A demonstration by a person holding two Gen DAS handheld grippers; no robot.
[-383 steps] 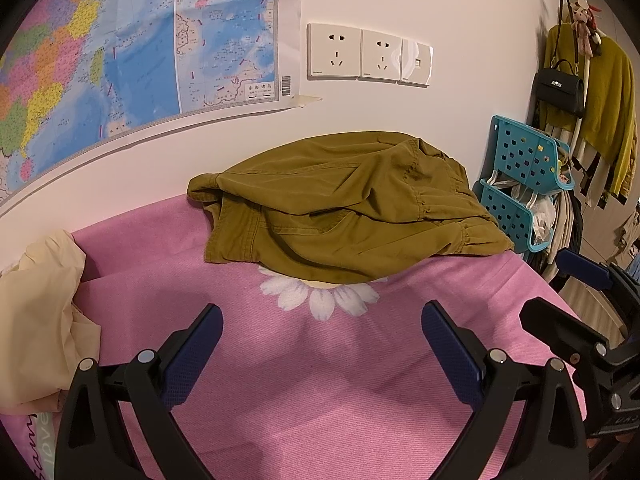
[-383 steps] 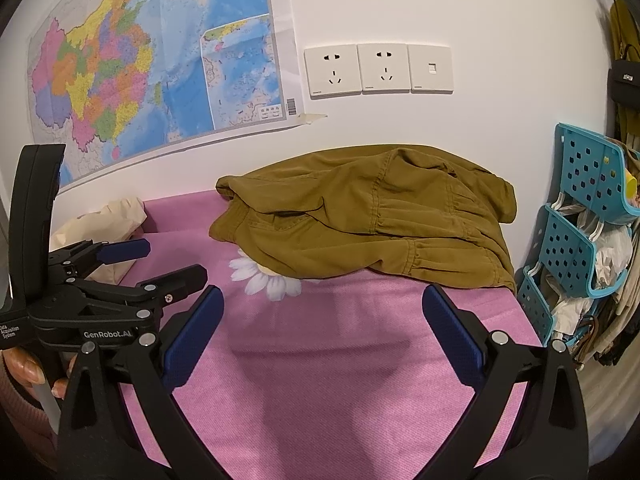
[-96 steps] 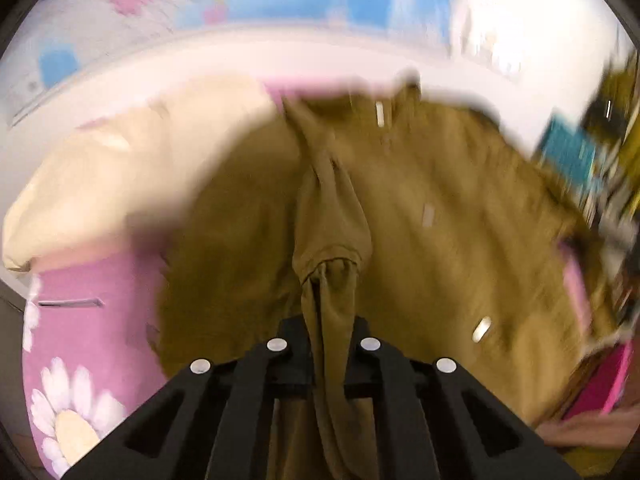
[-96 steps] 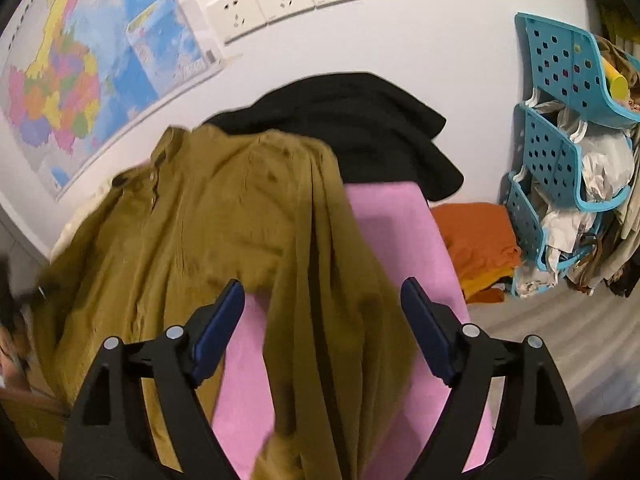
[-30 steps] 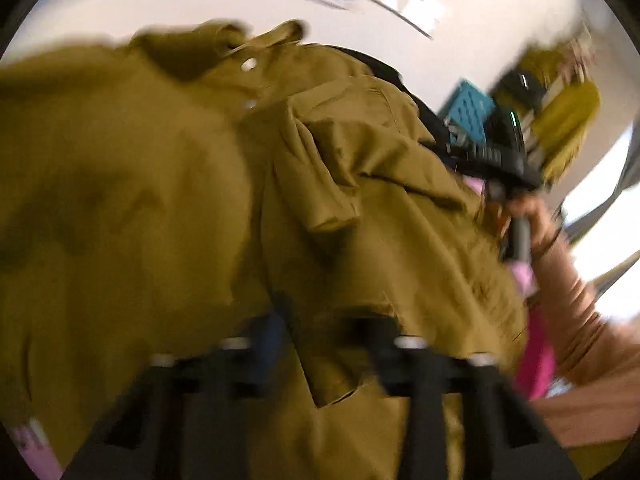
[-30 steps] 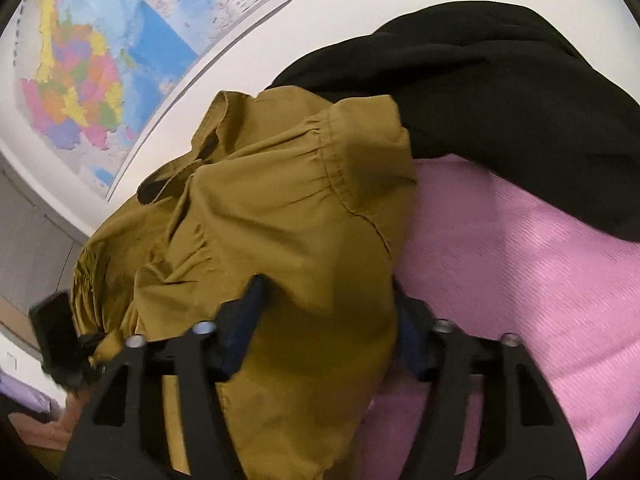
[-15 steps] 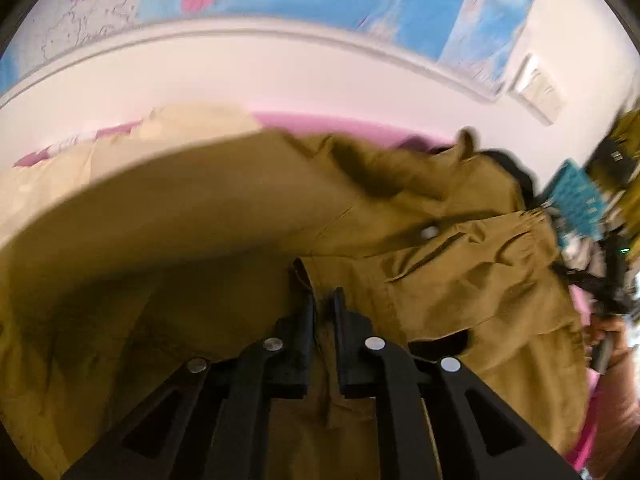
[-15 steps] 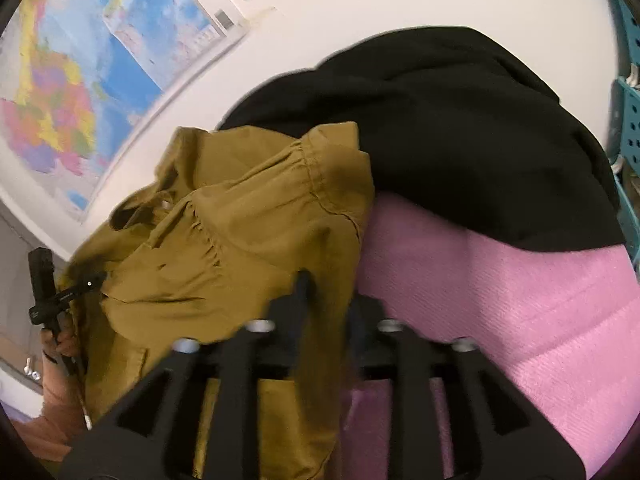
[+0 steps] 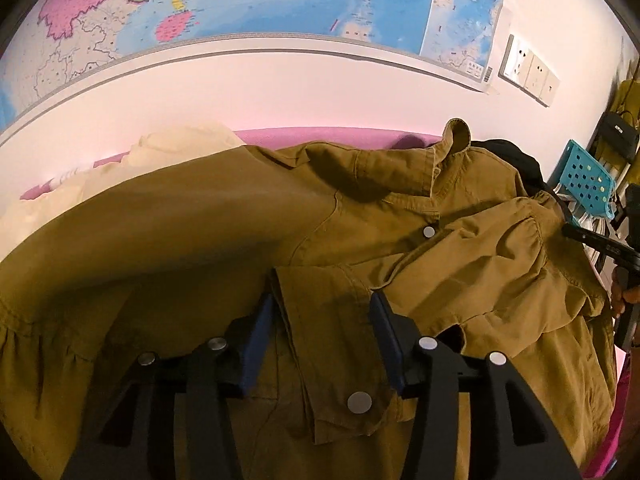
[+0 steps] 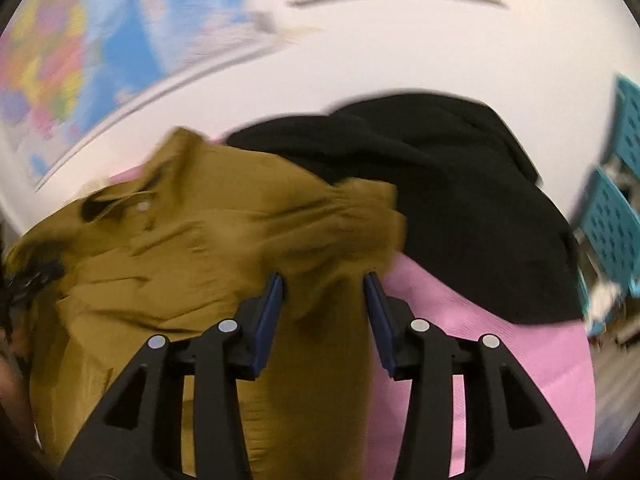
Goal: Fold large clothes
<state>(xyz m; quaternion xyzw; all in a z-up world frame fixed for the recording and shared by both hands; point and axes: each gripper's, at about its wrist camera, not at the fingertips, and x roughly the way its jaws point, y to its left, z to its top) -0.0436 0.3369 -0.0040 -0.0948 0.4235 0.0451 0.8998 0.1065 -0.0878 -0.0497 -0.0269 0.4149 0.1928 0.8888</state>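
1. We see the left tongs point(image 9: 322, 344) parted, their jaws having just been opening, with a folded flap of the olive jacket point(image 9: 248, 248) lying between the pads but not pinched. The right tongs point(image 10: 324, 316) are also parted, having just widened, with jacket cloth slack between them; that view is blurred.

2. The jacket lies spread over the pink desk point(image 10: 520, 364), reaching from the near edge towards the far edge by the wall, its collar point(image 9: 456, 136) standing up at the far side and one gathered sleeve point(image 9: 516, 248) laid across the front.

3. We judge the first risk to be here: with both tongs loose, the flap may spring back and undo the fold.

4. The cloth bunches thick near the sleeve, so a fresh grip could catch several layers and drag the whole garment askew.

5. The jacket's far right part lies against a black garment point(image 10: 460, 208), and at the far left it overlaps a cream cloth point(image 9: 120, 168); pulling may drag either along.

6. Cloth near the near edge could slip off the desk.

7. Beyond are a white wall, a wall map point(image 9: 248, 0), sockets point(image 9: 528, 72) and a teal rack point(image 9: 588, 184) at the right.
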